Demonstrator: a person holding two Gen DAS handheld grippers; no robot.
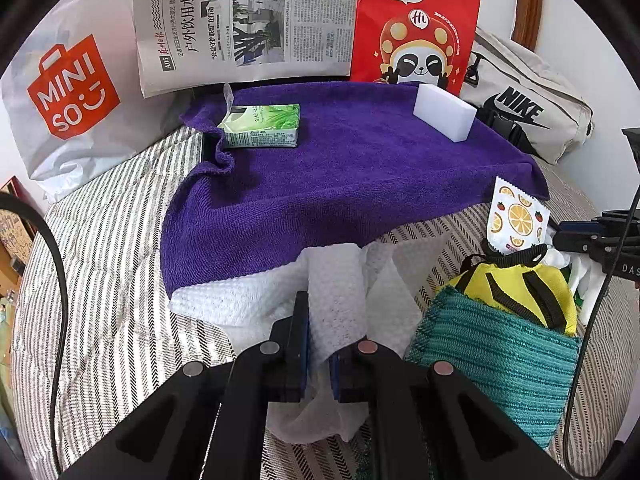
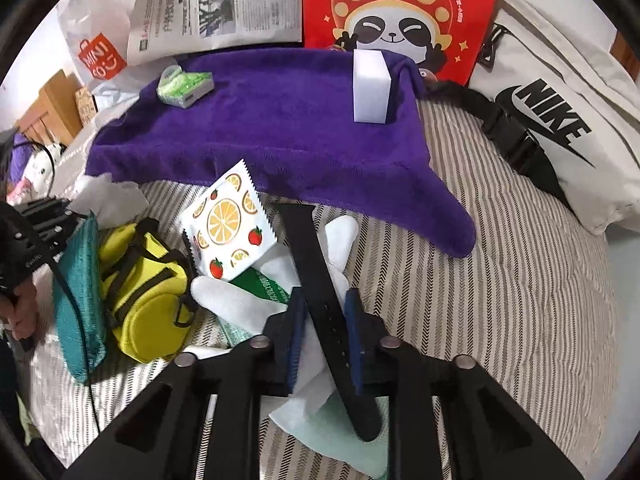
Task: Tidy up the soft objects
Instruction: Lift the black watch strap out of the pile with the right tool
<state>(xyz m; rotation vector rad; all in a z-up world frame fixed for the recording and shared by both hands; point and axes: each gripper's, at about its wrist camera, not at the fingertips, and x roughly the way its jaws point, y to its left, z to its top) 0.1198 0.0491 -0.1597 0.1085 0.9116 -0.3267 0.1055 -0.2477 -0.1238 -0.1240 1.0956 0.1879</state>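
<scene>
A purple towel (image 1: 352,176) lies spread on the striped bed; a green tissue pack (image 1: 264,126) and a white sponge block (image 1: 444,112) sit on it. My left gripper (image 1: 320,336) is shut on a white dimpled paper towel (image 1: 336,296) at the towel's near edge. My right gripper (image 2: 326,320) is shut on a black strap (image 2: 320,300), over a white glove (image 2: 236,300). The purple towel (image 2: 280,128), tissue pack (image 2: 186,86) and sponge (image 2: 370,86) also show in the right wrist view.
A teal cloth (image 1: 496,364), yellow pouch (image 1: 520,292) and fruit-print packet (image 1: 514,218) lie at the right of the left view. A newspaper (image 1: 248,20), red panda bag (image 1: 416,24), Miniso bag (image 1: 68,92) and Nike bag (image 1: 524,108) line the back.
</scene>
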